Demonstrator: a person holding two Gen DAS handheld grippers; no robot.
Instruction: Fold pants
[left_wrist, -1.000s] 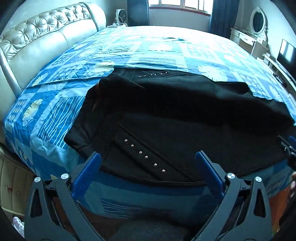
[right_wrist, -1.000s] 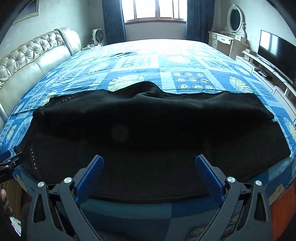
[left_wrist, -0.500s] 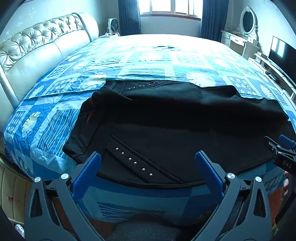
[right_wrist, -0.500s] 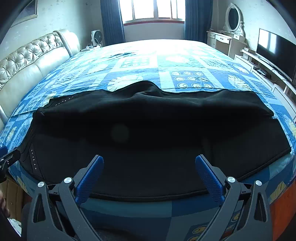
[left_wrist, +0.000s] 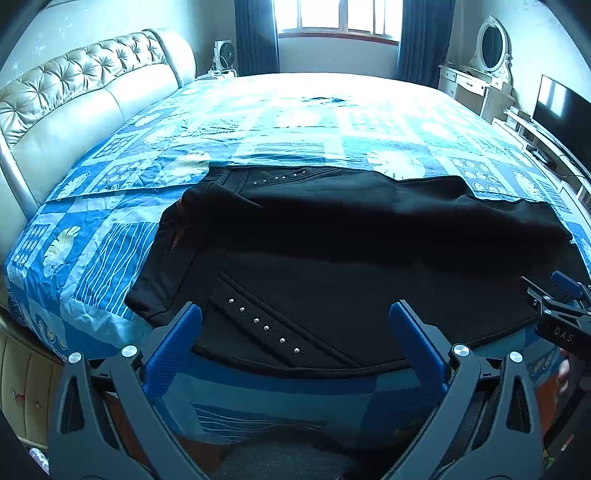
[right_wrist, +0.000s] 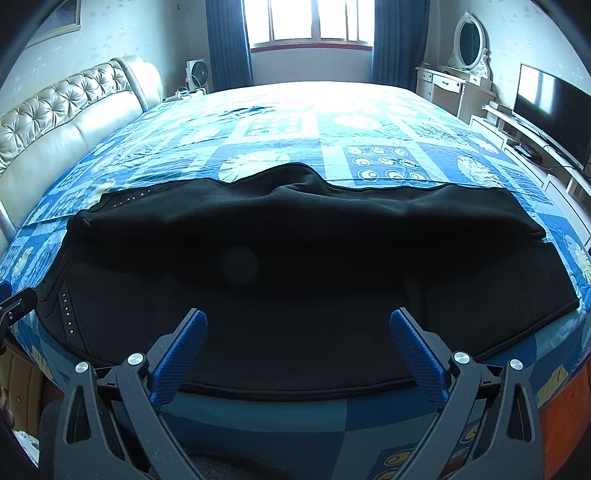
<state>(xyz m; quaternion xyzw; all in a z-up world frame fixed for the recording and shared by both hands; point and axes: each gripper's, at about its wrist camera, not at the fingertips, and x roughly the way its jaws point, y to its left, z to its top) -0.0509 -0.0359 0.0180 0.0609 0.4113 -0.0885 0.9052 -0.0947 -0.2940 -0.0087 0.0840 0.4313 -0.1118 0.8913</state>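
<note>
Black studded fabric pants (left_wrist: 332, 258) mid-frame, half-folded on blue patchwork bedspread (left_wrist: 295, 122); both grippers, left (left_wrist: 295, 325) & right (right_wrist: 299, 332), spread, empty. Next: grab near edge.

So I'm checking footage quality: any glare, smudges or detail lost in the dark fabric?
Left wrist view: the window blows out, washing the far bed white; the pants keep their studs. Right wrist view: a round pale smudge sits over the pants, folds lost in black.
</note>
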